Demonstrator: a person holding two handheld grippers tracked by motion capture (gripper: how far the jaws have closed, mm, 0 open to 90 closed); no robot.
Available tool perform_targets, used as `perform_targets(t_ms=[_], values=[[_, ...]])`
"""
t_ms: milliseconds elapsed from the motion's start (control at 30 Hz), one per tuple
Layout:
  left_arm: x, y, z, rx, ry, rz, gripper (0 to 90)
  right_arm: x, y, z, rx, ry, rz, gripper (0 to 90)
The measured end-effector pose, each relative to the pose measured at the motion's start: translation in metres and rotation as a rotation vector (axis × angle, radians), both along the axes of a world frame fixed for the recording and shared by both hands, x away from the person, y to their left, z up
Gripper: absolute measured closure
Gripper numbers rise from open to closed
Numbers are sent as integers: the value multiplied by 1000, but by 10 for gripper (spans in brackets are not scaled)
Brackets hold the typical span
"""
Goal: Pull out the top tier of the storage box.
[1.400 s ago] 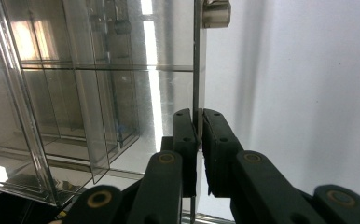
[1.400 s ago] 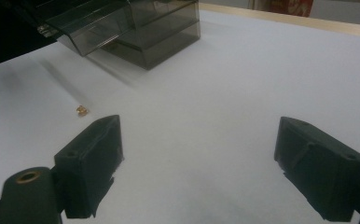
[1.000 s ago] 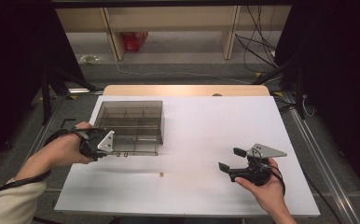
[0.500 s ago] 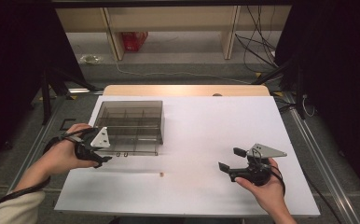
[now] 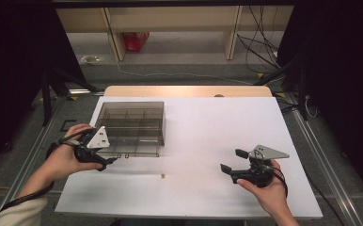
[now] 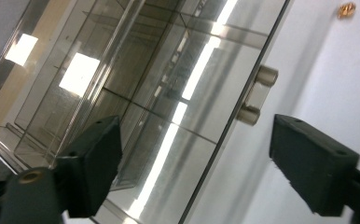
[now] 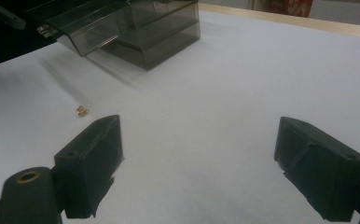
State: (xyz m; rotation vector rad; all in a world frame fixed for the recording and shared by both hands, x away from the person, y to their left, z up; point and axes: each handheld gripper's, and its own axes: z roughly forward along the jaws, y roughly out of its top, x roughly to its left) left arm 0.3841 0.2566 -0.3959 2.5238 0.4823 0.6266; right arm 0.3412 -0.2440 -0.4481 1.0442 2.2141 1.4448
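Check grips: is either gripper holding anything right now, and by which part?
Nothing held. The left gripper has just been opening, its jaws straddling the clear box's front edge near the latch without pressing. The right gripper is open over bare table.

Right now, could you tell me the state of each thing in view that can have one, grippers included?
Left gripper: jaws have just been opening, now wide apart astride the box's front edge by the latch, pads not pressing.
Right gripper: open, nothing between the jaws.
Compartment box: smoky clear plastic, lid closed, flat on the table.
Latch: appears closed against the box's edge.
Small brass piece: lying loose on the white table.
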Motion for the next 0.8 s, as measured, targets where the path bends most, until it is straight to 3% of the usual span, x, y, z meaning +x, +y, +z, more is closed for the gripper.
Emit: perform_targets(t_ms=[100,133,167,200,667,800], values=[[-1,0,-1,-41,-2,20,101,0,0,0,0,0,-1,160],[-2,-1,-2,-81,3,26,60,0,0,0,-1,1,-1,160],[-2,-1,-2,-81,3,26,45,0,0,0,-1,1,-1,160],[-2,-1,-3,-113,7,35,35,0,0,0,-1,-1,1,160],[-9,-7,-9,-177,19,33,0,0,0,0,0,-1,2,160],[-13,-11,-10,-225,31,34,0,0,0,0,2,-1,1,160]])
